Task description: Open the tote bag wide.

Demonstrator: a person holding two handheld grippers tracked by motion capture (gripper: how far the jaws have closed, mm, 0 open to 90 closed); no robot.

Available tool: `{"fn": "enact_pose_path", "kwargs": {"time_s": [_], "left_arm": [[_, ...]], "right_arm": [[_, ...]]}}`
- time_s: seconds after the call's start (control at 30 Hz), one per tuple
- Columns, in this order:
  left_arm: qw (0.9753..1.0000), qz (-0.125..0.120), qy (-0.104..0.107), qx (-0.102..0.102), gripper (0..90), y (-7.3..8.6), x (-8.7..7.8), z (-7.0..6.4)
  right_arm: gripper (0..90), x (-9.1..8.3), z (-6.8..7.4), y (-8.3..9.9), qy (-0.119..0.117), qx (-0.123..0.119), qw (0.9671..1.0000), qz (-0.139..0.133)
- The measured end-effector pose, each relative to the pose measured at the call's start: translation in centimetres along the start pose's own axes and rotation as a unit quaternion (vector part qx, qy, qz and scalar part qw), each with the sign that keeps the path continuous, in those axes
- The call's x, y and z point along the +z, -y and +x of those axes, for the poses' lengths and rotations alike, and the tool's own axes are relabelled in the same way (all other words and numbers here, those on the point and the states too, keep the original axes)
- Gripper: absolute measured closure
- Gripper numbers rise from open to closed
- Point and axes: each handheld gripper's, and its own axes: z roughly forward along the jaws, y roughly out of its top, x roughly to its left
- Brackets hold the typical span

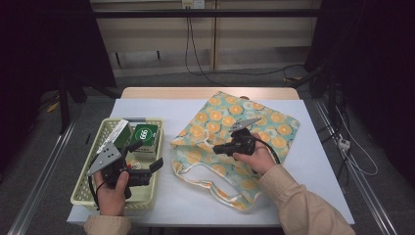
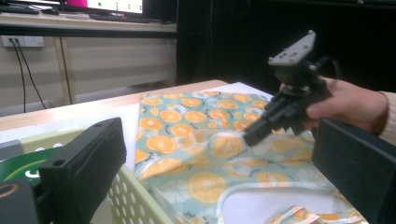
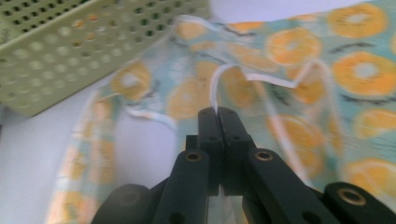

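Note:
A cloth bag [image 1: 274, 127] printed with orange slices lies flat on the white table, its handles toward the front edge. My right gripper [image 1: 216, 148] rests on the bag's left part, shut on the white-trimmed rim of the bag [image 3: 217, 106]. The left gripper view shows that right gripper [image 2: 247, 137] pressing its tip into the bag [image 2: 187, 116]. My left gripper [image 1: 147, 155] hovers over the pale yellow basket [image 1: 80, 191], jaws wide open with nothing between them [image 2: 219, 140].
The basket [image 2: 135, 200] at the table's left holds a green box marked 666 [image 1: 145, 137] and another green-and-white box [image 1: 117, 133]. Its perforated wall [image 3: 93, 42] lies close to the bag's left edge. Bare white table shows to the right of the bag.

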Motion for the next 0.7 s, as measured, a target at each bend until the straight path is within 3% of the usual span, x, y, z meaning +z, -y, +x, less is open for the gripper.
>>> {"fn": "enact_pose_path", "kwargs": {"time_s": [0.2,0.33,0.43,0.53,0.63,0.7], "left_arm": [[1.0000,0.000,-0.001,-0.002,2.9,0.1,0.1,0.0],[1.0000,-0.002,-0.001,-0.004,2.9,0.1,0.2,0.0],[1.0000,0.003,-0.001,0.000,2.9,0.1,0.2,0.1],[1.0000,0.002,-0.001,-0.002,2.9,0.2,0.3,0.0],[1.0000,0.005,0.001,0.002,2.9,0.1,0.2,0.0],[1.0000,0.004,0.001,0.001,2.8,0.1,0.2,0.0]], "right_arm": [[85.9,-0.4,-3.1,1.0,0.042,0.036,0.9984,0.008],[82.1,-0.3,-4.3,1.6,0.056,0.056,0.9968,0.008],[82.2,0.1,-4.5,1.9,0.066,0.048,0.9963,0.025],[81.9,0.4,-4.9,2.1,0.075,0.054,0.9955,0.023],[75.2,0.6,-5.0,2.2,0.093,0.050,0.9940,0.028],[71.4,0.8,-4.9,2.4,0.097,0.037,0.9935,0.047]]}}
